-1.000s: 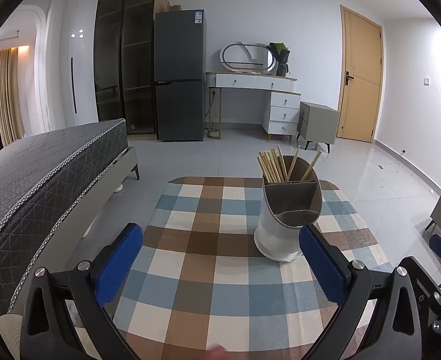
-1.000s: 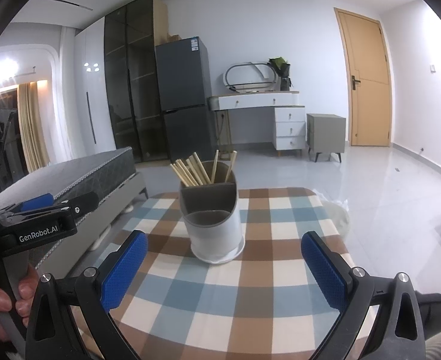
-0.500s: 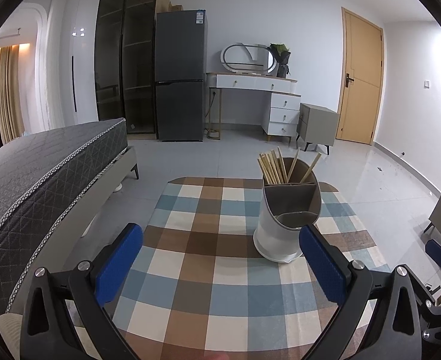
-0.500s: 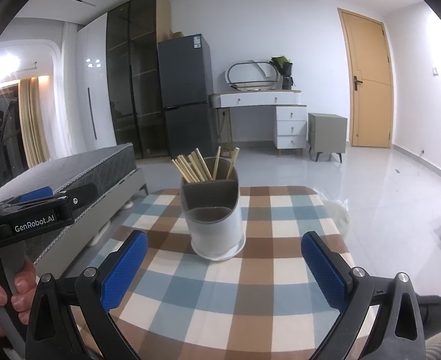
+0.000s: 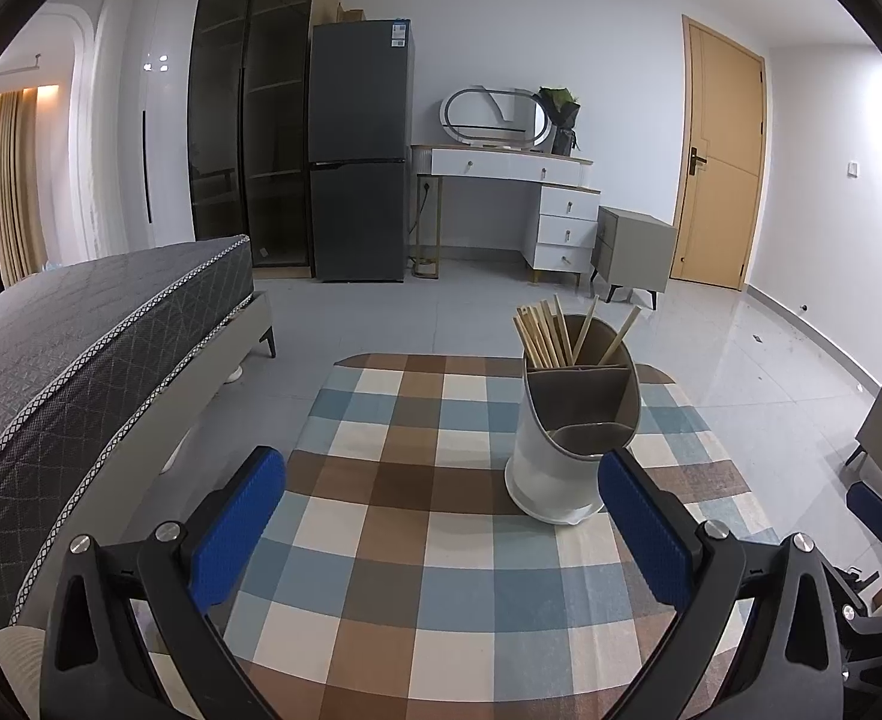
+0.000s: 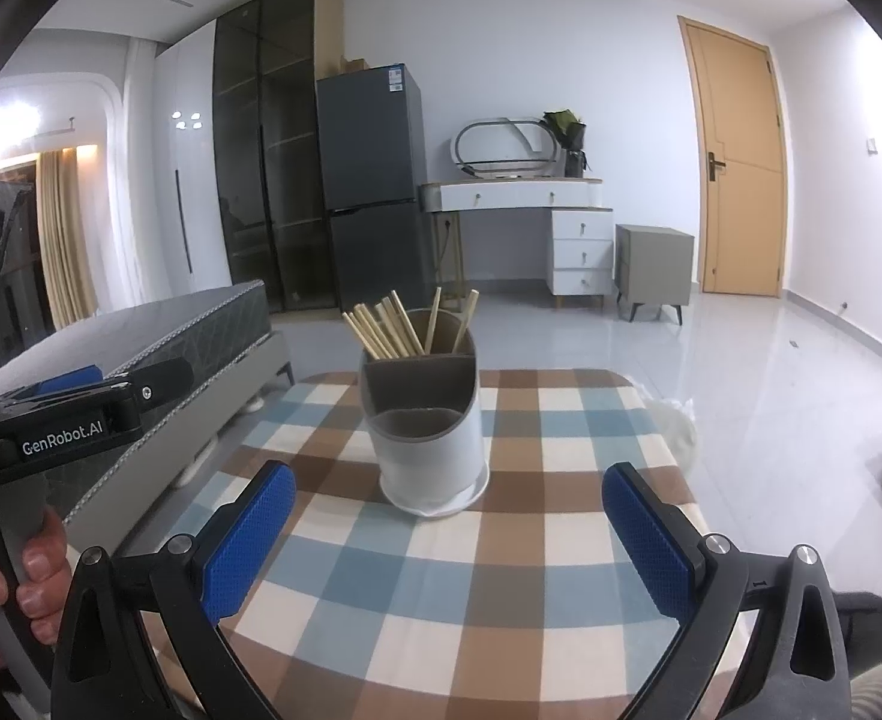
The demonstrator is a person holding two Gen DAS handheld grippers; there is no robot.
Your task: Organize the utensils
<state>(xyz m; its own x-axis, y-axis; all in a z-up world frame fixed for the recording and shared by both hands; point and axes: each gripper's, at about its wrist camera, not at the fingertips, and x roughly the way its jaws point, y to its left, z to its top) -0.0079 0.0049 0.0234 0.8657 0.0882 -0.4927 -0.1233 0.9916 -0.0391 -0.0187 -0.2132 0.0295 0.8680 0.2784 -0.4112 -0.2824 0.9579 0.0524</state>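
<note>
A white and grey utensil holder (image 5: 570, 438) stands upright on the checked tablecloth (image 5: 417, 540). Several wooden chopsticks (image 5: 546, 336) stick out of its rear compartment; the front compartment looks empty. The holder also shows in the right wrist view (image 6: 426, 432) with the chopsticks (image 6: 393, 327). My left gripper (image 5: 441, 531) is open and empty, held above the table with the holder just beyond its right finger. My right gripper (image 6: 450, 537) is open and empty, with the holder ahead between its fingers. The left gripper's body (image 6: 63, 420) shows at the left of the right wrist view.
The table is small, with its far edge (image 5: 489, 360) just behind the holder. A grey bed (image 5: 81, 348) lies close on the left. A fridge (image 5: 360, 150), a dressing table (image 5: 507, 180) and a door (image 5: 720, 162) stand across the tiled floor.
Both views have drifted slightly; the holder sits a little lower and closer in the right wrist view. Both grippers stay open and empty.
</note>
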